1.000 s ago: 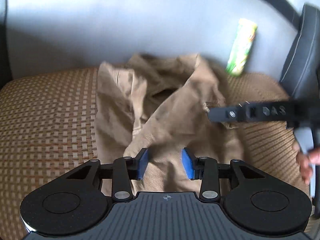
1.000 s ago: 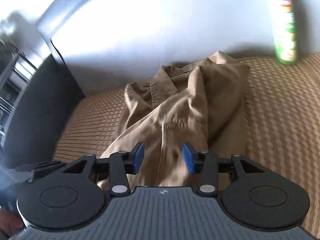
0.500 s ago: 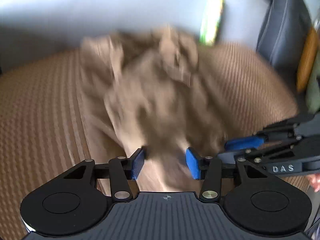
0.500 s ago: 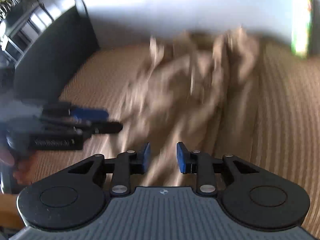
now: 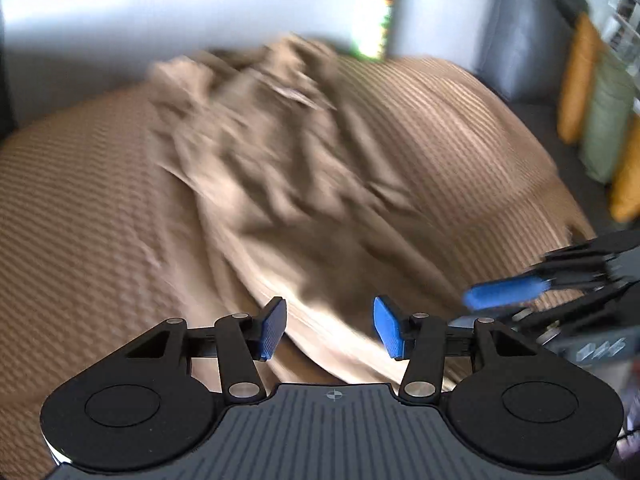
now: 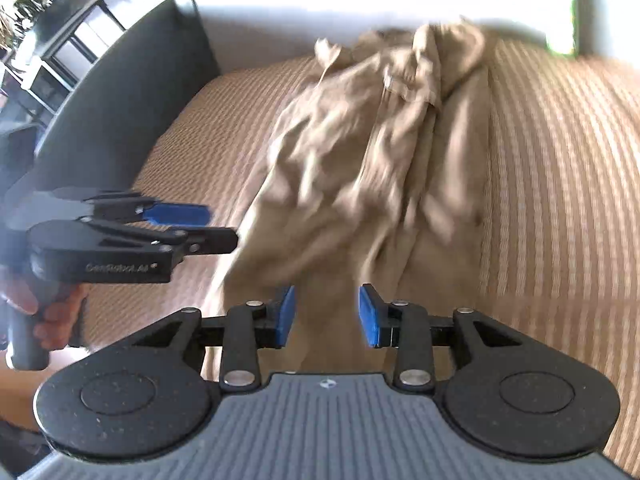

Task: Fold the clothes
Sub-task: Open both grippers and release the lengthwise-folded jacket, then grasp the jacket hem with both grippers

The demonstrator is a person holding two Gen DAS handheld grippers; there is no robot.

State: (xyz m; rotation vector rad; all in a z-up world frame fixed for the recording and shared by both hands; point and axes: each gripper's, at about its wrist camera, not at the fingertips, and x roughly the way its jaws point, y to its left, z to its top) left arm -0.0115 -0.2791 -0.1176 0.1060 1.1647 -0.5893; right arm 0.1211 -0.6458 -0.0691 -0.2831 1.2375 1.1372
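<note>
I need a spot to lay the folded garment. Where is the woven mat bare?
Bare woven mat lies between the crumpled tan garment and the green can. Another bare patch lies on the garment's other side, toward the dark sofa arm. It is crowded down the middle under the garment, and at its near edge where both tongs hover.

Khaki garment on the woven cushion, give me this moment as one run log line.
khaki garment: crumpled, unfolded, on woven cushion | left gripper: open, just opening | right gripper: open, empty
</note>
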